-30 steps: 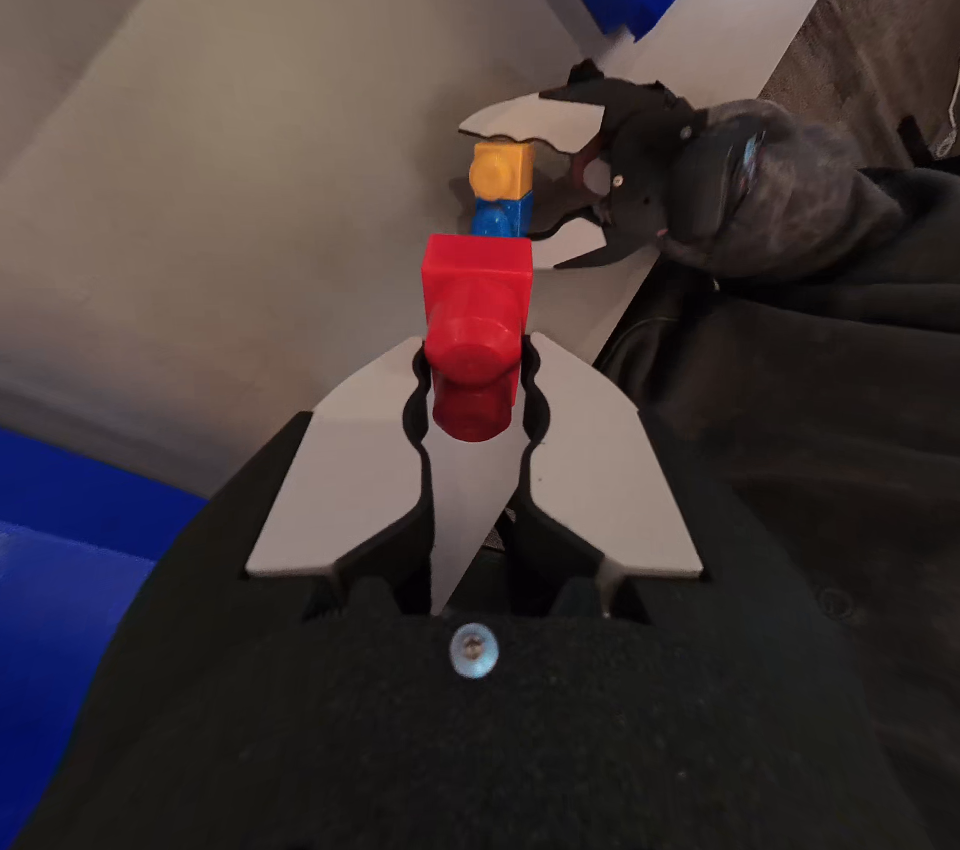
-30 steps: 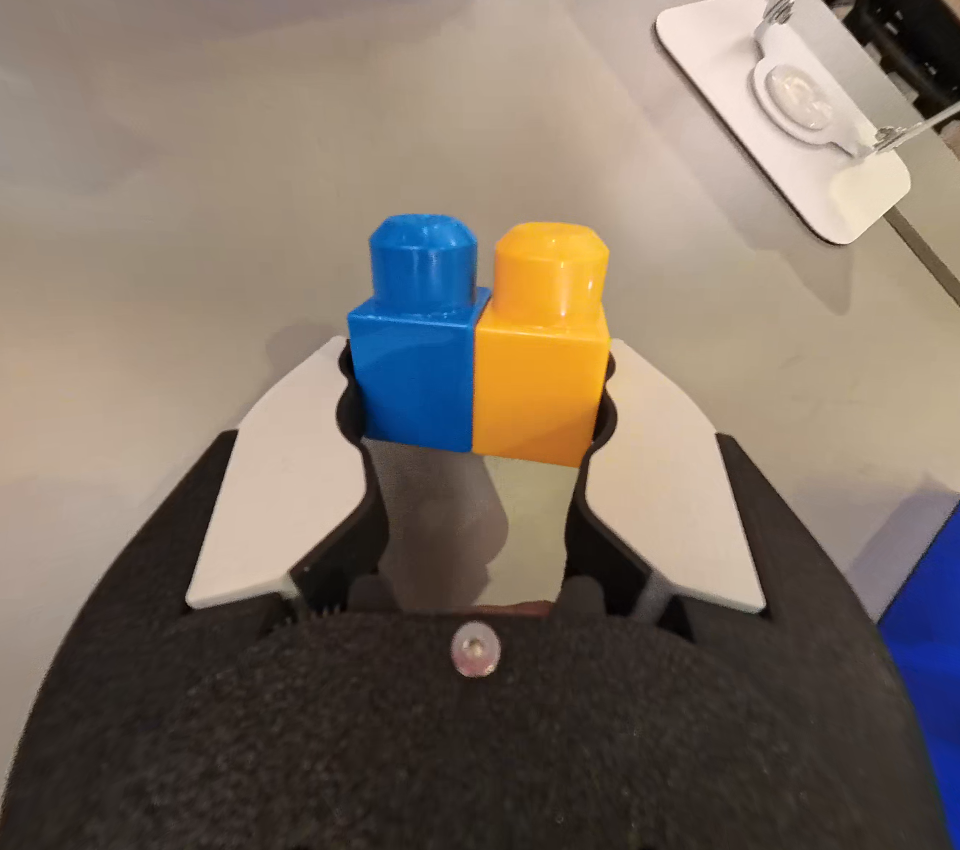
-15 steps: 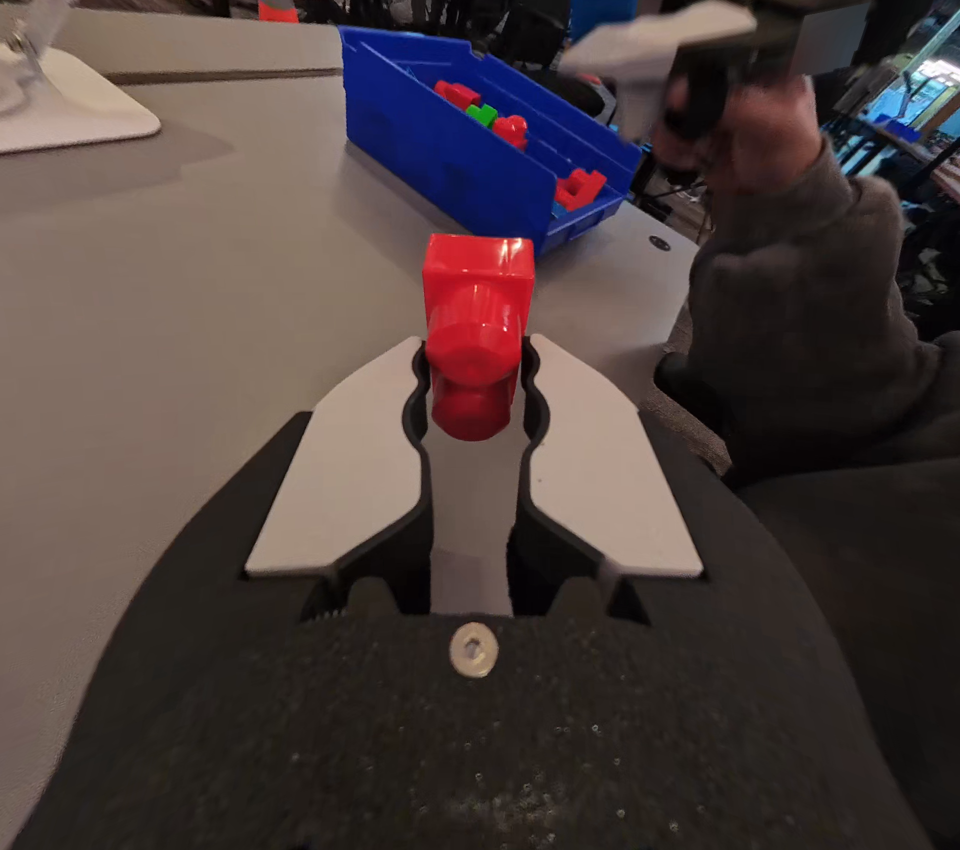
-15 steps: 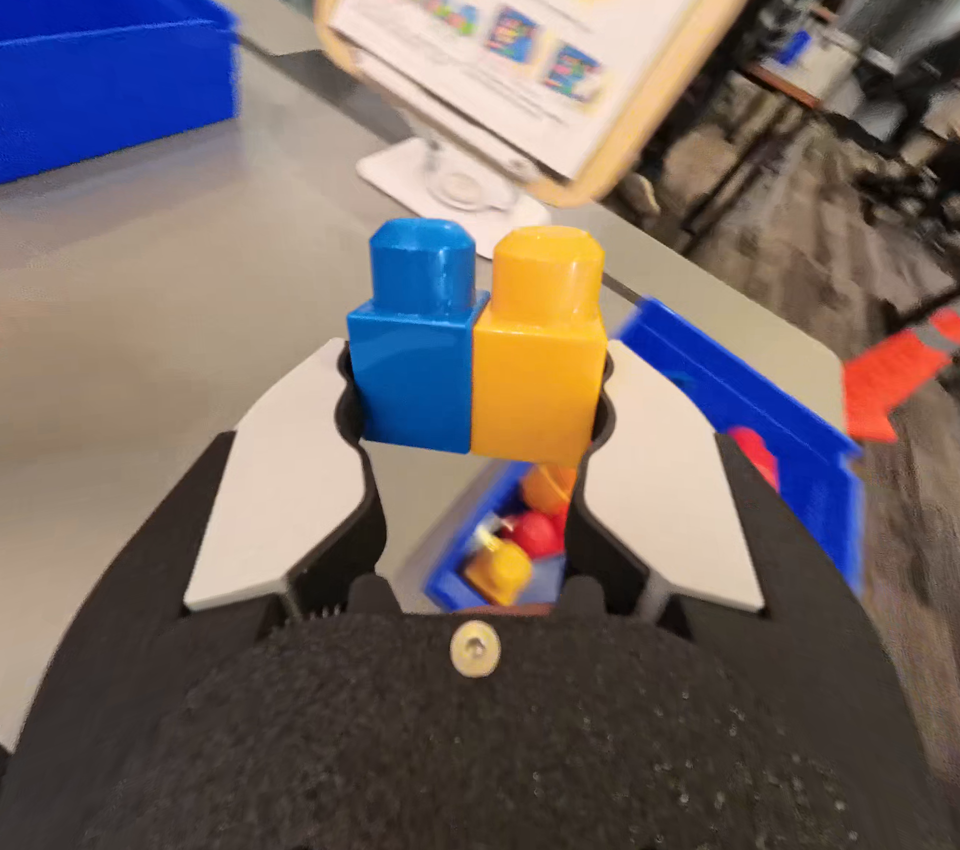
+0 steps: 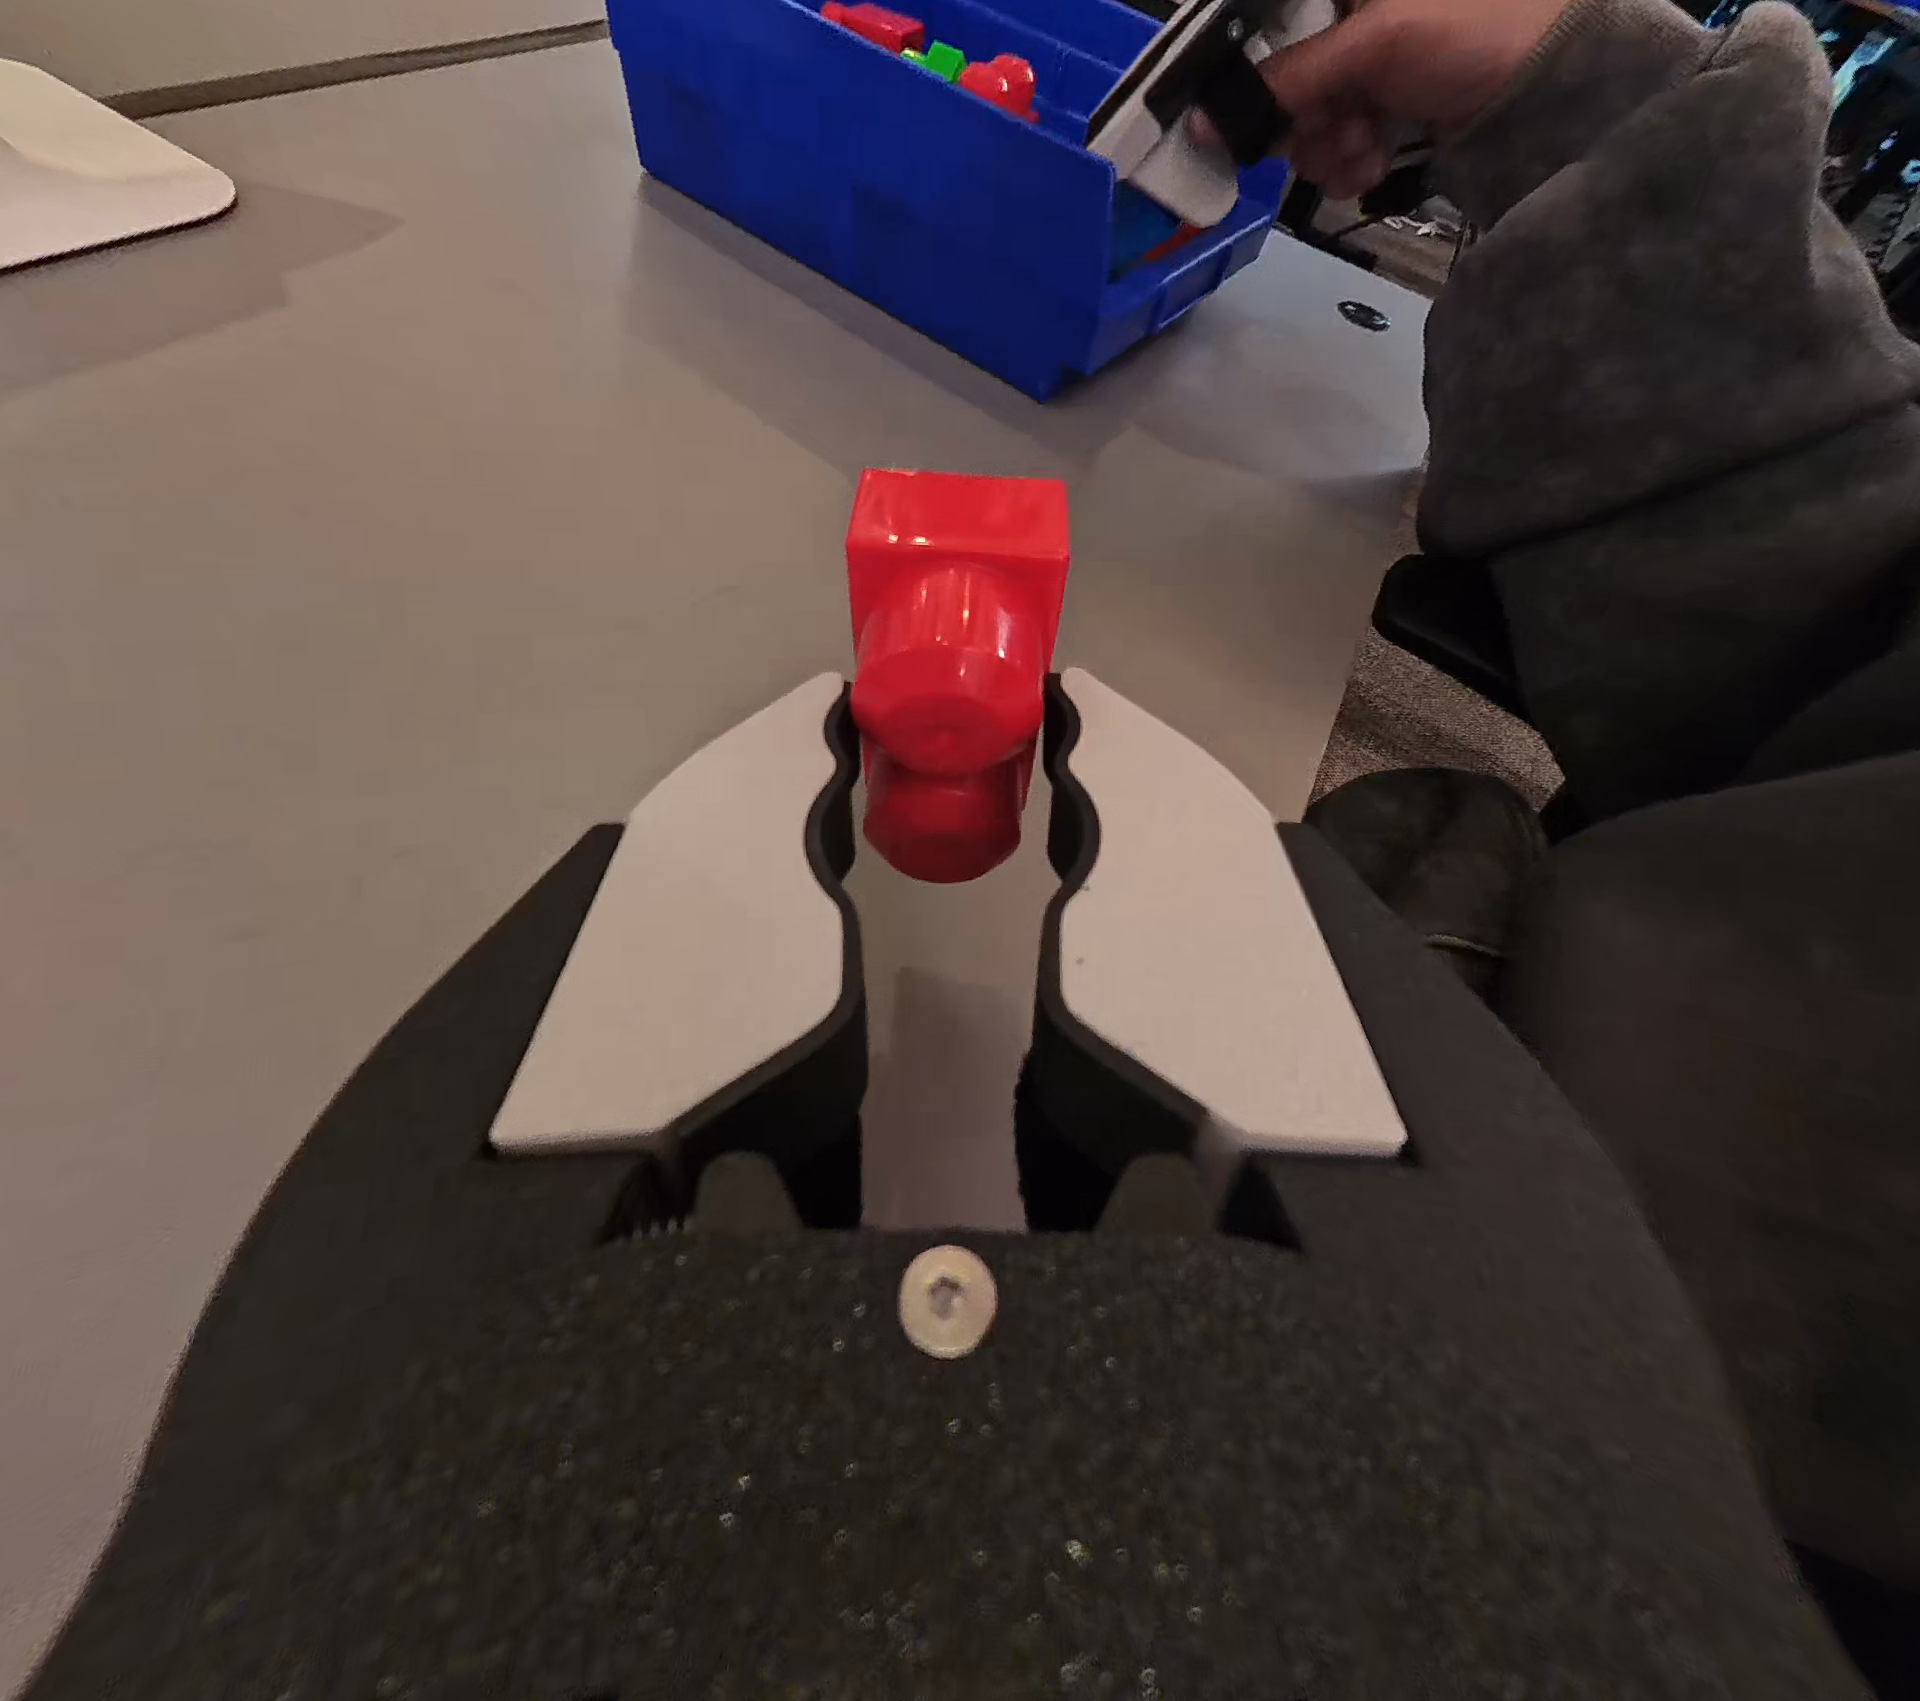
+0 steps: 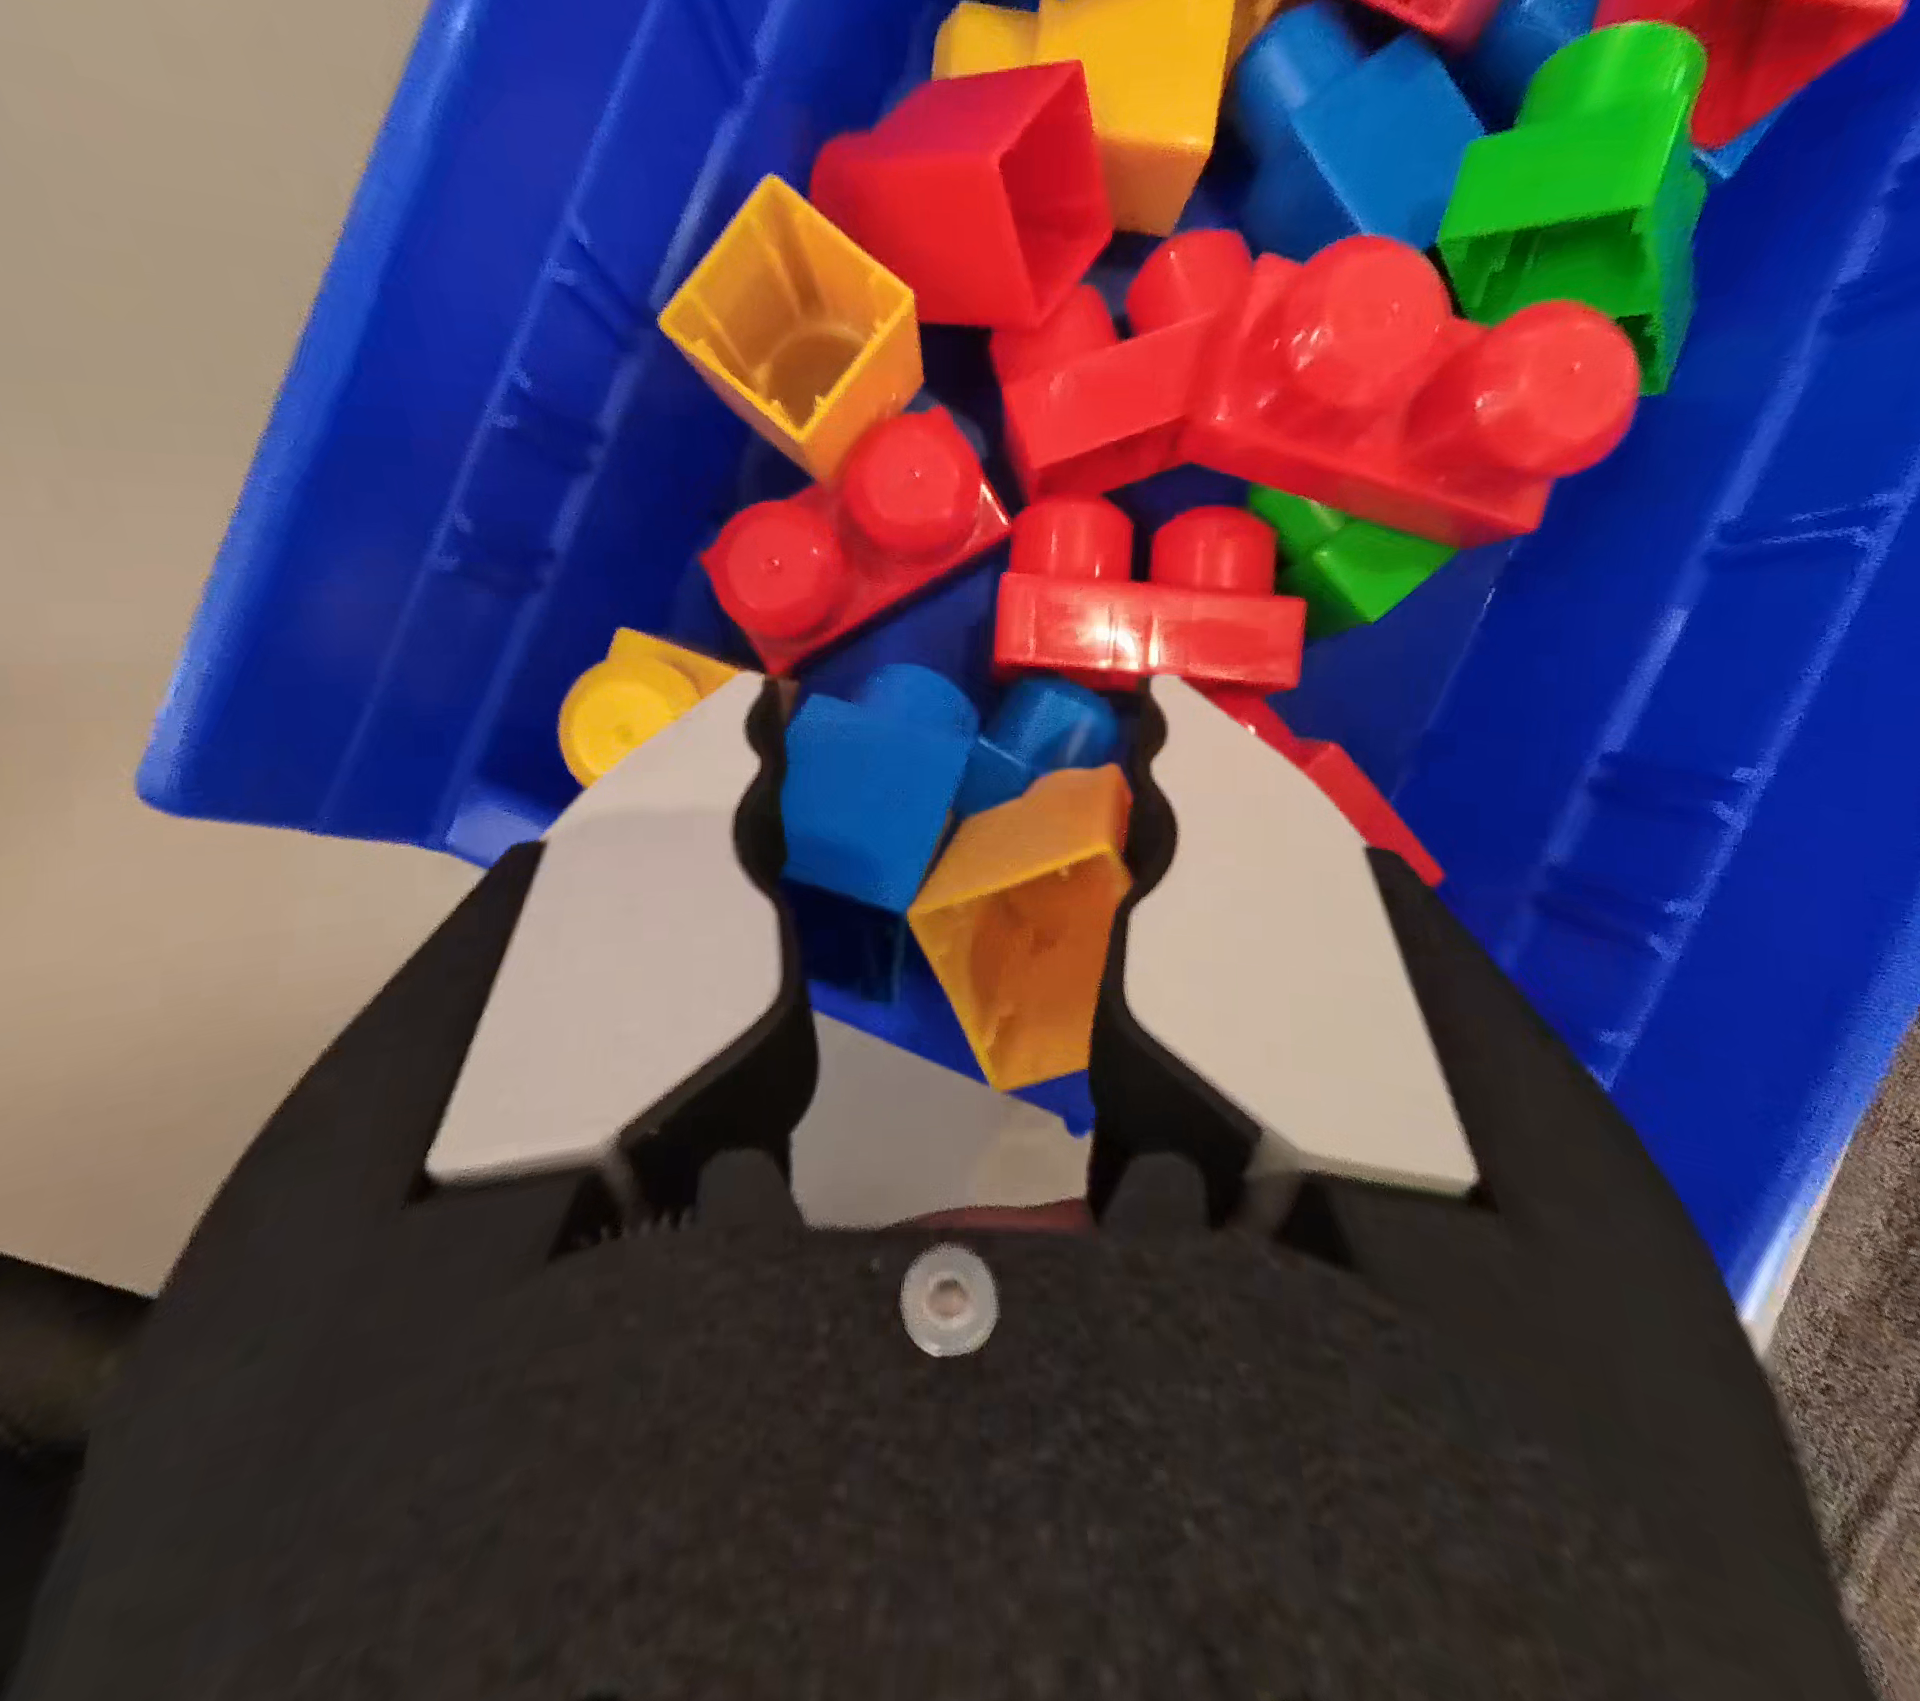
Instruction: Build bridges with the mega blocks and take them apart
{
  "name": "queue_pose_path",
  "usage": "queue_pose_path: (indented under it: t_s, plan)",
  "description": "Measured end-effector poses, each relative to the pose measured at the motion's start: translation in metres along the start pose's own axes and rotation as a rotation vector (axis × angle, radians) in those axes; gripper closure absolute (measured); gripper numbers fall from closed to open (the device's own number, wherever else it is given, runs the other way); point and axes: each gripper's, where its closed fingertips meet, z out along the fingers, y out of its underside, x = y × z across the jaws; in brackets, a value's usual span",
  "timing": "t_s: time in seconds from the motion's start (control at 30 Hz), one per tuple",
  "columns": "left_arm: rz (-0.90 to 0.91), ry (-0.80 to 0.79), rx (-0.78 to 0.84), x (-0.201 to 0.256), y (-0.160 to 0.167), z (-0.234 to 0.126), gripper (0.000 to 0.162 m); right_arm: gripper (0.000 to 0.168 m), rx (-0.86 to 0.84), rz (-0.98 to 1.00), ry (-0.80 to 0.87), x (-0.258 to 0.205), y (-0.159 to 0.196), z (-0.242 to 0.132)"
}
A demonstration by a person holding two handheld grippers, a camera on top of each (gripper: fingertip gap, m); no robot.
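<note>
The left gripper [image 5: 948,706] stays low over the grey counter [image 5: 436,508], its jaws narrow and clamped on the stud end of 1 red block [image 5: 956,612], exactly as 1 second ago; only its outlook has swung from looking down at the counter to looking level across it.

To its right, the blue bin [image 5: 894,197] now has the right gripper [image 6: 951,716] tilted nose-down over its near end. A second ago those jaws pinched the blue block [image 6: 873,778] and the yellow block [image 6: 1029,913] squarely side by side above the bare counter. Now the jaws stand wider, and the 2 blocks sit skewed between them, hollow bases toward the camera, apparently slipping free onto the loose blocks [image 6: 1247,363] below.

By my reading, this is teardown: 2 pieces are going back into storage, and the red block is probably next.
</note>
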Motion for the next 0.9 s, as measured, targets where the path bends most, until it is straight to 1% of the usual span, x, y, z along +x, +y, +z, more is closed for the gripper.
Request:
queue_pose_path:
  t_s: [0.07,0.1,0.17,0.23,0.3,0.37,0.43,0.5,0.57,0.63,0.77,0.83,0.9]
  plan:
    - [-0.014,0.017,-0.003,0.002,0.002,0.001,0.129,0.111,0.003,-0.014,0.02,0.001,-0.002,0.002]
    - [-0.018,0.025,-0.011,0.004,0.003,0.001,0.129,0.11,-0.002,-0.013,0.02,0.002,-0.001,0.003]
    - [-0.008,0.019,-0.02,0.004,0.005,0.002,0.129,0.108,0.011,-0.01,0.015,0.003,-0.002,0.005]
    - [0.013,0.015,-0.033,0.006,0.006,0.003,0.129,0.101,0.047,-0.005,0.021,0.005,-0.007,-0.001]
    - [0.027,0.001,-0.029,0.006,0.005,0.003,0.129,0.101,0.181,0.0,0.013,0.003,-0.026,-0.028]
    - [0.031,0.005,-0.034,0.007,0.006,0.003,0.129,0.099,0.379,-0.006,0.003,-0.005,-0.051,-0.073]
    - [0.029,-0.001,-0.037,0.006,0.006,0.004,0.129,0.1,0.559,-0.028,-0.019,-0.02,-0.068,-0.12]
    - [0.022,-0.004,-0.04,0.004,0.008,0.005,0.129,0.101,0.671,-0.08,-0.093,-0.048,-0.074,-0.153]
    - [0.014,0.001,-0.047,0.004,0.009,0.006,0.129,0.103,0.719,-0.133,-0.172,-0.078,-0.074,-0.169]
    - [0.016,0.001,-0.049,0.005,0.009,0.006,0.129,0.104,0.705,-0.18,-0.226,-0.103,-0.071,-0.169]
    - [0.035,-0.003,-0.069,0.005,0.01,0.007,0.129,0.105,0.636,-0.279,-0.275,-0.137,-0.063,-0.151]
    - [0.046,-0.047,-0.149,-0.009,0.011,0.008,0.129,0.107,0.604,-0.297,-0.31,-0.149,-0.061,-0.142]
    - [0.023,-0.086,-0.319,-0.032,0.011,0.01,0.129,0.107,0.577,-0.32,-0.337,-0.161,-0.06,-0.134]
